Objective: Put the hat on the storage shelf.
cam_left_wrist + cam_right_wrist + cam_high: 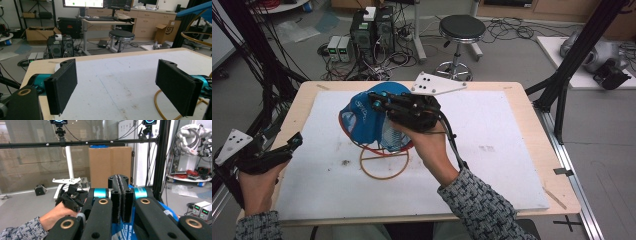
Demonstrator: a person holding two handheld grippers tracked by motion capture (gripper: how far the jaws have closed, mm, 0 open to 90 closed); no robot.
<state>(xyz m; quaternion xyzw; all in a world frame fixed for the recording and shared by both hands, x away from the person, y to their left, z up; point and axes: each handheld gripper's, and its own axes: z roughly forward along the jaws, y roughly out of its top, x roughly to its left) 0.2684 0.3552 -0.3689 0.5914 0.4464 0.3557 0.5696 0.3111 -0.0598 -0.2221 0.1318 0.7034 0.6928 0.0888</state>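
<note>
Pinching the blue cloth (362,117) draped on a wire stand (384,162) mid-table, the right gripper (379,100) has its jaws pressed together; the left gripper (294,142) rests wide open, empty, at the table's (512,200) left edge.

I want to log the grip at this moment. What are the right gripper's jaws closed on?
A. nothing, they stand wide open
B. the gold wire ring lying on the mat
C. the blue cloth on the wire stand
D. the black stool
C: in the right gripper view the right gripper has its pads pressed together on the blue cloth, which pokes out beside and below them.
</note>
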